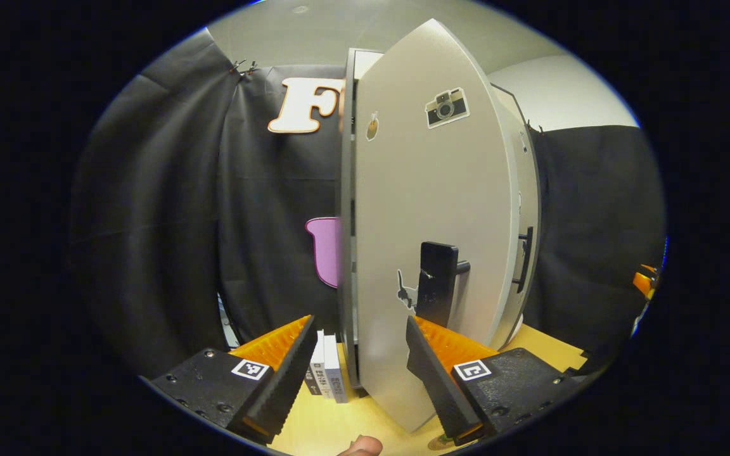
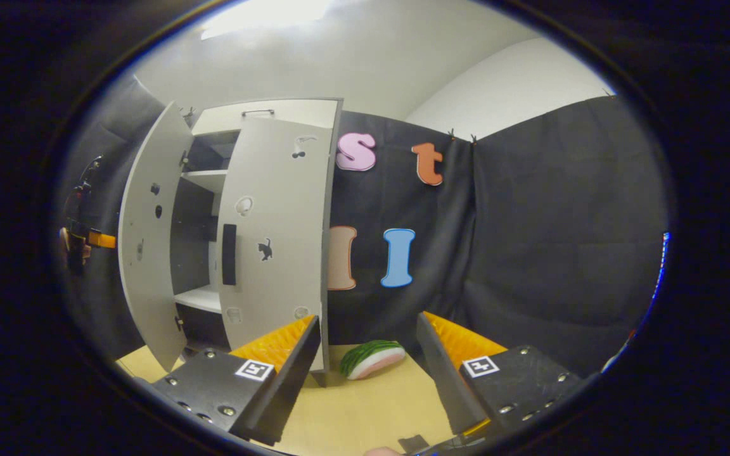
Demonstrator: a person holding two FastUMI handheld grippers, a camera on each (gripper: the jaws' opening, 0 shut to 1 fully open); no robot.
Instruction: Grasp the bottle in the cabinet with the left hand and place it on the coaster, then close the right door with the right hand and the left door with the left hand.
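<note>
My left gripper [image 1: 359, 323] is open at the left door [image 1: 435, 209] of the grey cabinet; the door's lower part stands between its fingers without being pressed. The door's black handle [image 1: 438, 278] is just above my right finger [image 1: 431, 367]. In the right gripper view the left door [image 2: 146, 253] swings wide open and the right door [image 2: 276, 234], with its black handle [image 2: 229, 253], lies close to the cabinet front. Shelves [image 2: 203, 180] show in the gap. My right gripper [image 2: 368, 320] is open and empty, low over the table to the cabinet's right.
Small white boxes [image 1: 327, 373] stand on the wooden table [image 1: 320, 424] by the cabinet's left side. A toy watermelon slice [image 2: 371, 358] lies on the table ahead of my right gripper. The left gripper and its hand [image 2: 80, 240] show beyond the open door.
</note>
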